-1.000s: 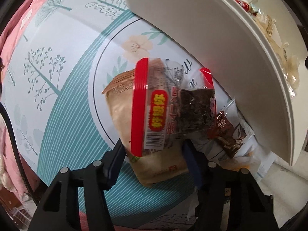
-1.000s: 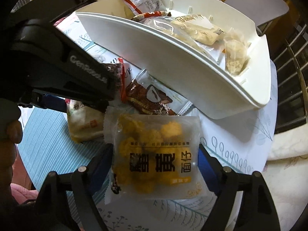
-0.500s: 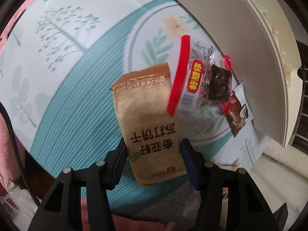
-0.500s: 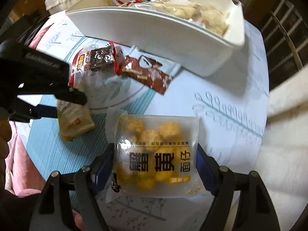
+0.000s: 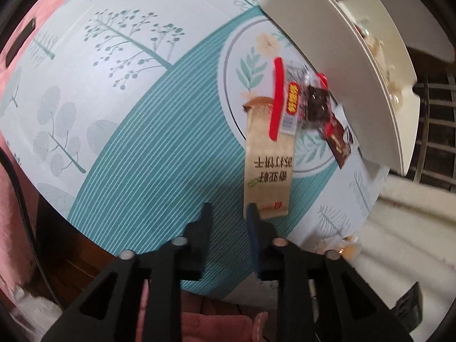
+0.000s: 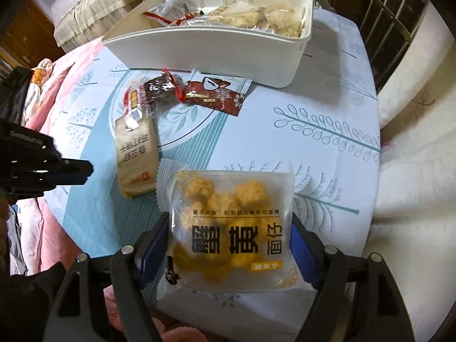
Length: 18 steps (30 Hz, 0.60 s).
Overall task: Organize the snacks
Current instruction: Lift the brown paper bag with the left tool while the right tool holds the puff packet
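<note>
My right gripper (image 6: 229,228) is shut on a clear pack of yellow puffed snacks (image 6: 230,228), held above the table's near edge. My left gripper (image 5: 228,213) is open and empty, low at the table's near edge; it also shows in the right wrist view (image 6: 82,171). A tan cracker pack (image 5: 268,165) lies flat just past its right finger, also in the right wrist view (image 6: 136,156). A red-edged clear pack with a dark cake (image 6: 154,94) overlaps its far end. A brown and white sachet (image 6: 213,95) lies beside that. The white bin (image 6: 216,45) holds several snacks.
The round table has a blue and white leaf-print cloth (image 6: 313,131). Pink bedding (image 6: 51,85) lies at the left. A metal rail (image 6: 399,14) and a pale cushion (image 6: 413,171) are at the right. Wooden furniture stands behind the bin.
My left gripper let go of the red-edged pack, which now lies on the table, and pulled back toward the table's near edge. My right gripper rose and drew back with the yellow snack pack.
</note>
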Each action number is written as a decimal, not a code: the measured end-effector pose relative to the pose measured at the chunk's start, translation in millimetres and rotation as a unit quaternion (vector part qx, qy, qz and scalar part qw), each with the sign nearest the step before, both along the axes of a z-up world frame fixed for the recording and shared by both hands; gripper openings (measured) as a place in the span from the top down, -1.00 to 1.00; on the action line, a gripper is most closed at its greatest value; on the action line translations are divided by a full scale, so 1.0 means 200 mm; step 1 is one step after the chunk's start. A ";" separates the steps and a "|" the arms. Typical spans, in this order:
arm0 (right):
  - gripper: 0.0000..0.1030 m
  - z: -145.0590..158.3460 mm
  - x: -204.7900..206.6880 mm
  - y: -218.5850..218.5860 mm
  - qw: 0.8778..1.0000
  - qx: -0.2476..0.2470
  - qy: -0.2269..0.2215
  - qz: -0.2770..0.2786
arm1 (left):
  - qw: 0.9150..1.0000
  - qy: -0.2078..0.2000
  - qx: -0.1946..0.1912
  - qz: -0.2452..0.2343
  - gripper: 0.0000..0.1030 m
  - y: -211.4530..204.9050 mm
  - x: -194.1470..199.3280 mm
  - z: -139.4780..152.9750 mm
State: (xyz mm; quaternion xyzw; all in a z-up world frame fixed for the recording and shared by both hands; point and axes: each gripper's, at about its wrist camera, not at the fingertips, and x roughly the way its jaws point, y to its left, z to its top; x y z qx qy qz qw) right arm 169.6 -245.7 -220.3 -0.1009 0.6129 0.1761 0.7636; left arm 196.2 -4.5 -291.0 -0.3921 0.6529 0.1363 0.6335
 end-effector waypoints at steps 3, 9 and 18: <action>-0.51 0.06 -0.03 -0.05 1.000 0.003 -0.004 -0.002 | 1.000 -0.013 0.005 -0.018 0.33 -0.09 0.03 0.01; -0.51 0.11 -0.08 -0.10 1.000 0.004 -0.011 -0.013 | 0.999 -0.013 0.014 -0.043 0.06 -0.15 0.11 -0.02; -0.51 0.11 -0.06 -0.21 0.999 -0.003 0.001 -0.035 | 0.997 0.009 0.042 -0.062 0.01 -0.19 0.25 -0.10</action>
